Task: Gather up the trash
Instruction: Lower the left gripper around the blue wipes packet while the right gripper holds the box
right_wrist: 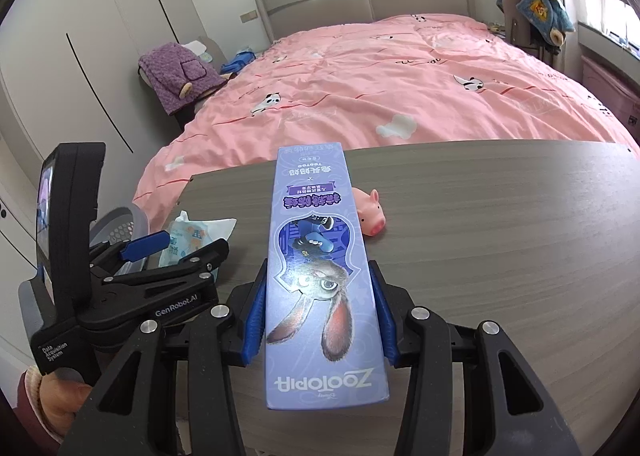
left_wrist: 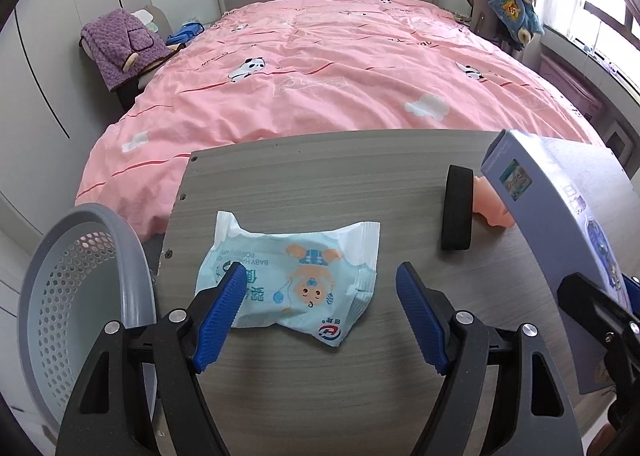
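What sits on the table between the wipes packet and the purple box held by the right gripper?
In the left wrist view, a black wheel stands between the wipes packet and the purple box, with a pink pig toy just behind it.

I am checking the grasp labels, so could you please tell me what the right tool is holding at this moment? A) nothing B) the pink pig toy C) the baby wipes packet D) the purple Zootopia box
D: in the right wrist view the right tool has its blue pads pressed on both sides of the purple Zootopia box.
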A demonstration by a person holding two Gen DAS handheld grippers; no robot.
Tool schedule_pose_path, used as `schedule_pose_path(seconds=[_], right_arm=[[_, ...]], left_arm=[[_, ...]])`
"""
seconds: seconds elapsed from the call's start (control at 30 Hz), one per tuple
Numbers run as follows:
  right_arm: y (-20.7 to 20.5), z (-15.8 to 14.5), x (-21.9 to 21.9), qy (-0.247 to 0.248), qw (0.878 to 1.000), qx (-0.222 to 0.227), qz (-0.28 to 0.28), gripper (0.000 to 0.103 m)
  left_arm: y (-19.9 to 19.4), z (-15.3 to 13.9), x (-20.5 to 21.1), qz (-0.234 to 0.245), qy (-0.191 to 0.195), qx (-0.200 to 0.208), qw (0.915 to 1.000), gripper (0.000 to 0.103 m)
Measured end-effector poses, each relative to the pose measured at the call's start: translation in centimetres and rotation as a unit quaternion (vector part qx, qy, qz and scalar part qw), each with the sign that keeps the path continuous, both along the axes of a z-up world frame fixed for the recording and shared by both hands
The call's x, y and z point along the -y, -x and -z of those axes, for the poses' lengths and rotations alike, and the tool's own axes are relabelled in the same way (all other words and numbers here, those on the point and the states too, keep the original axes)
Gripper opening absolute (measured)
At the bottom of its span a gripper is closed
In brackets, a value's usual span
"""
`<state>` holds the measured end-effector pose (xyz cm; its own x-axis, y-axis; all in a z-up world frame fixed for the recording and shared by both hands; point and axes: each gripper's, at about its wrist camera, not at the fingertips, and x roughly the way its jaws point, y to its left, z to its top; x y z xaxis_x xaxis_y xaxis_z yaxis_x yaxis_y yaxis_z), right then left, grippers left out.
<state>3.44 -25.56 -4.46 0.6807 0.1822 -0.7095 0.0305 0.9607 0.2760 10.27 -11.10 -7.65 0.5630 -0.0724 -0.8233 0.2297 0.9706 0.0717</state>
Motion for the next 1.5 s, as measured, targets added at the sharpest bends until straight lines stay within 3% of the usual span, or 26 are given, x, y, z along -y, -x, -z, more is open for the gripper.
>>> schedule_pose_path(seconds=[0.4, 0.67, 0.97, 1.23, 1.4, 1.43, 1.5], right_arm=[[0.2, -0.3, -0.7, 0.000, 1.000, 0.005, -0.009, 0.045], [0.3, -0.7, -1.4, 0.000, 1.000, 0.010, -0.014, 0.045], [0.6, -0.9, -1.5, -0.003, 1.000, 0.012, -0.015, 0.045], [0.9, -0.9, -1.2, -0.007, 1.000, 0.013, -0.011, 0.045], [0.9, -0.9, -1.2, -0.008, 1.000, 0.012, -0.012, 0.045], [0.9, -0.9, -1.1, -0.009, 1.000, 0.012, -0.011, 0.045], [0.8, -0.9, -1.2, -0.009, 1.000, 0.011, -0.011, 0.045]], left_arm=[[0.8, 0.3, -3.4, -0.025, -0.013, -0.010, 0.9996, 0.074], [2.1, -0.7, -5.5, -0.030, 0.021, -0.018, 0.9992, 0.074], [1.1, -0.7, -4.8, -0.015, 0.037, -0.025, 0.9989, 0.074], [0.7, 0.7, -3.0, -0.010, -0.009, -0.006, 0.9999, 0.076], [0.3, 0.8, -2.9, -0.017, -0.016, 0.007, 0.9997, 0.075], [0.3, 0.8, -3.0, -0.019, -0.013, 0.008, 0.9997, 0.075], [0.2, 0.7, -3.2, -0.020, -0.011, 0.010, 0.9997, 0.060]])
